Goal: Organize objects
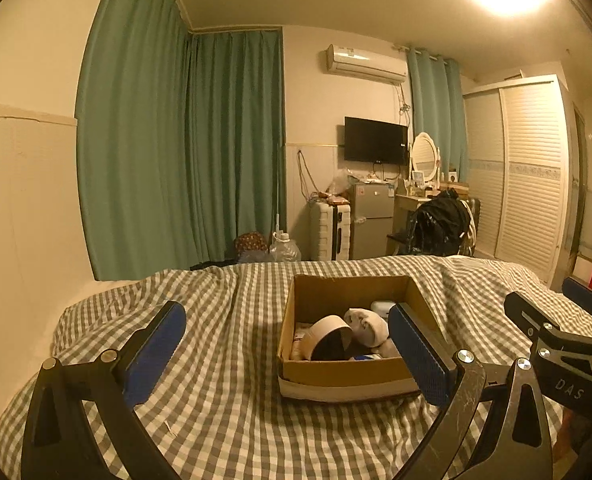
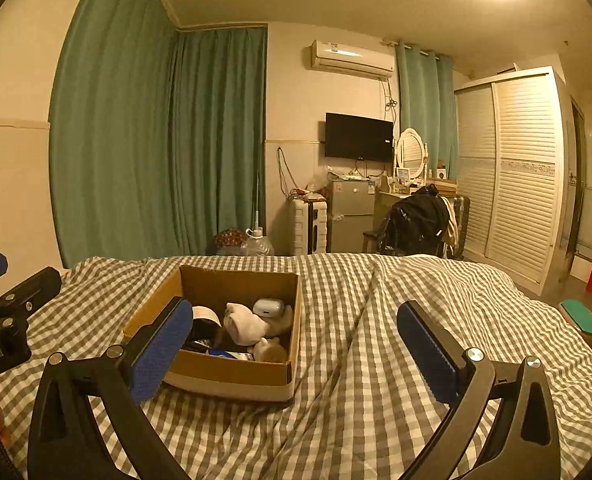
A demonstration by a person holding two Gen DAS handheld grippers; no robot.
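Observation:
An open cardboard box (image 1: 338, 374) sits on the checked bedspread; it also shows in the right wrist view (image 2: 232, 370). Inside lie a roll of tape (image 1: 328, 338), a rolled pale sock (image 1: 370, 326), a white earbud case (image 2: 269, 307) and a small plush toy (image 2: 270, 350). My left gripper (image 1: 292, 354) is open and empty, held above the bed in front of the box. My right gripper (image 2: 296, 350) is open and empty, to the right of the box. Each gripper shows at the edge of the other's view.
The grey-and-white checked bedspread (image 2: 356, 400) covers the bed. Beyond the bed stand green curtains (image 1: 184, 152), a small fridge (image 1: 370, 220), a white suitcase (image 1: 330, 230), a dressing table with a mirror (image 1: 424, 156) and a white louvred wardrobe (image 1: 528, 176).

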